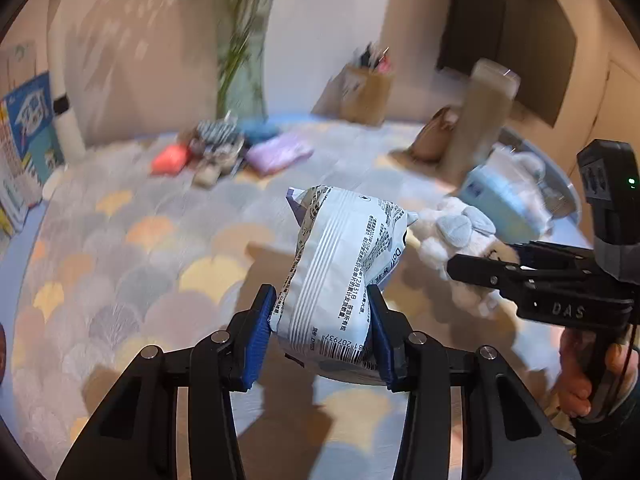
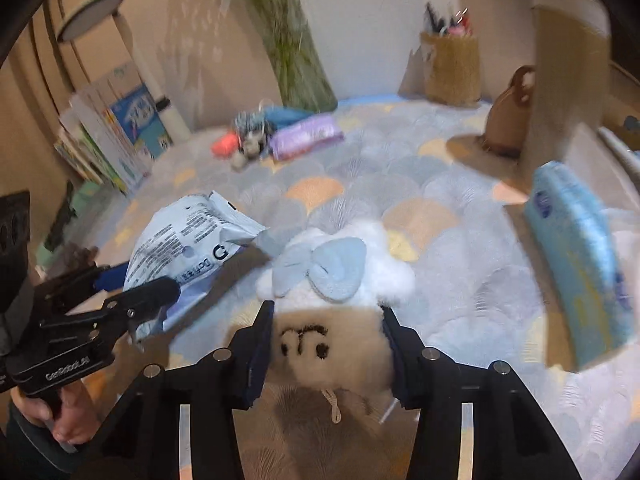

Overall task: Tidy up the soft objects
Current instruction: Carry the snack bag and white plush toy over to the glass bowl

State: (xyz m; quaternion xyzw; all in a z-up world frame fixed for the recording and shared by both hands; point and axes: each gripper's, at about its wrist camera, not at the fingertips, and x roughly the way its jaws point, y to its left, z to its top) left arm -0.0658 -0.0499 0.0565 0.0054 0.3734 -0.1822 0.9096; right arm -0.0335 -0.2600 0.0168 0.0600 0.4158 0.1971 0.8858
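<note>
A white soft pack [image 1: 340, 264] printed with black text and a barcode is lifted above the scalloped rug [image 1: 140, 240], with my left gripper [image 1: 322, 300] shut on its lower end between the blue pads. A white plush sheep [image 2: 332, 264] with a pale blue bow sits between the pads of my right gripper [image 2: 326, 312], which is shut on its face. In the left wrist view the plush sheep [image 1: 452, 232] and the right gripper [image 1: 488, 258] are just right of the pack. In the right wrist view the pack [image 2: 188, 236] and the left gripper [image 2: 144, 280] are on the left.
At the back of the rug lies a pile of small soft items with a purple pack [image 2: 306, 136] and a red pouch [image 2: 224, 146]. A light blue pack [image 2: 580, 260] lies right. A brown bag [image 2: 508, 120], basket [image 2: 452, 68], vase [image 2: 296, 60] and books [image 2: 120, 136] line the edges.
</note>
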